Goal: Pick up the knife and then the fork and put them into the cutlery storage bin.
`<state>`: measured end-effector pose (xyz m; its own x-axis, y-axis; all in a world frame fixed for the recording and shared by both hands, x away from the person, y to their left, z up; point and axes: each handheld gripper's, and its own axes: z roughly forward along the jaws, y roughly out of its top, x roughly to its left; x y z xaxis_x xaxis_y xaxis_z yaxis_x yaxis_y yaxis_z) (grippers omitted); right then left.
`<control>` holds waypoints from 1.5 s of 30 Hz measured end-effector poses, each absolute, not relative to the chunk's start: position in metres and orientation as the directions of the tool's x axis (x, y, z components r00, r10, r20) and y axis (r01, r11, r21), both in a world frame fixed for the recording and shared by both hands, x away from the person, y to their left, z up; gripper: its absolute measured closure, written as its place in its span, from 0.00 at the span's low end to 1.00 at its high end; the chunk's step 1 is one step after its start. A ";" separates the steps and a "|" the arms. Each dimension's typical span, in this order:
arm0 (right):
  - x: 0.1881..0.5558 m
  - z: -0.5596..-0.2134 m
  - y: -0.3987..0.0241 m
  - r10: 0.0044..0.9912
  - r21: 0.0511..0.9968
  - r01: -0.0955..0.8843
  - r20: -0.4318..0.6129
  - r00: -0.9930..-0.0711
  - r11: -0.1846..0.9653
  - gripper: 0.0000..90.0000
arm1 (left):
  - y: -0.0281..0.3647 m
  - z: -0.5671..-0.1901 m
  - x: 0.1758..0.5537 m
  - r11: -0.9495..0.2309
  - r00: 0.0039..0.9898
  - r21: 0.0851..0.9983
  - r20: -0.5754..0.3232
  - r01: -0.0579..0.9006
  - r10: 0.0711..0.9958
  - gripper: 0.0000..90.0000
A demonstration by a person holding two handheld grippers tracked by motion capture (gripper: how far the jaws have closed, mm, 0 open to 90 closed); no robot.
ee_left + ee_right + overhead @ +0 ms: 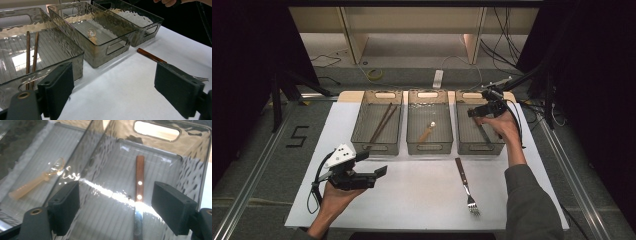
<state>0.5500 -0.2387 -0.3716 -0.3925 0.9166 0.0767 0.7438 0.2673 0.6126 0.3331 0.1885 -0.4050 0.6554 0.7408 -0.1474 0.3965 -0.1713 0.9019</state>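
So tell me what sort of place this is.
Probably a lab or recording room, not a home kitchen: the white table sits between metal rails, black curtains hang at both sides, and loose cables trail across the floor behind three clear bins.

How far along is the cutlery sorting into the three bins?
Done: chopsticks in the left bin, spoon in the middle bin, knife lying in the right bin. In hand: nothing; right gripper open above the knife. Left: the fork on the mat.
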 end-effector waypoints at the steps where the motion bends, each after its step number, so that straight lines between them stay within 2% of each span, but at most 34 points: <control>1: 0.549 -0.370 -0.238 0.915 0.616 0.739 0.074 -0.398 0.271 0.26 | 0.189 -0.405 0.333 -0.170 0.655 0.902 -0.148 0.397 0.741 0.17; 9: 0.532 -0.355 -0.235 0.895 0.649 0.704 0.078 -0.439 0.289 0.26 | 0.189 -0.405 0.333 -0.165 0.651 0.903 -0.150 0.397 0.744 0.17; 21: 0.485 -0.324 -0.220 0.859 0.685 0.638 0.035 -0.511 0.352 0.25 | 0.189 -0.405 0.333 -0.166 0.653 0.903 -0.150 0.395 0.742 0.17; 45: 0.425 -0.356 -0.203 0.786 0.679 0.590 0.030 -0.617 0.438 0.25 | 0.189 -0.405 0.332 -0.173 0.657 0.906 -0.139 0.386 0.741 0.17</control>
<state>0.4248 -0.2031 -0.3557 -0.6172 0.7862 0.0297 0.5900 0.4376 0.6785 0.3322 0.1893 -0.4049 0.6573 0.7407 -0.1389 0.3864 -0.1729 0.9060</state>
